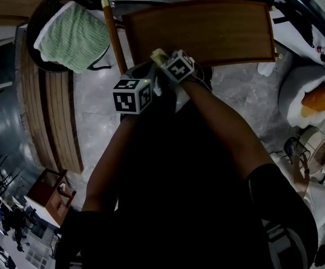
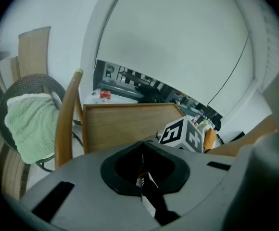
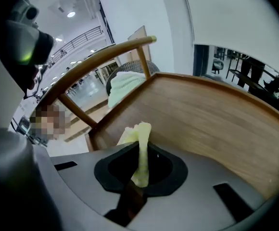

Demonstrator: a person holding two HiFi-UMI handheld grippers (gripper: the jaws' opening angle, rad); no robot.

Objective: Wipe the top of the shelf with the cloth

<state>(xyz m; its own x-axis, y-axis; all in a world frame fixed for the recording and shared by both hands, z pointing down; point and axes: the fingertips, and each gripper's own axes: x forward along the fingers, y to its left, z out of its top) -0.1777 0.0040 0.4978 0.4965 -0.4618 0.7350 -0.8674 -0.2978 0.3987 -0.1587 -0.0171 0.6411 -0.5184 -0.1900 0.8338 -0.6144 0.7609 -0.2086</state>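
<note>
The shelf's brown wooden top (image 1: 207, 29) lies ahead of me, and it fills the right gripper view (image 3: 216, 119). My right gripper (image 1: 162, 60) hovers at its near edge, shut on a pale yellow cloth (image 3: 140, 150) that sticks up between the jaws (image 1: 157, 55). My left gripper (image 1: 147, 77) is just left of it, short of the shelf. In the left gripper view its jaws (image 2: 142, 170) are closed together with nothing held. The right gripper's marker cube (image 2: 183, 134) shows there in front of the shelf (image 2: 125, 121).
A round dark wicker chair (image 1: 42, 15) with a light green knitted cushion (image 1: 75, 35) stands left of the shelf, its curved wooden rail (image 1: 112, 35) close to the shelf's left edge. A slatted wooden bench (image 1: 50, 116) runs along the left. Plush toys (image 1: 314, 97) lie at the right.
</note>
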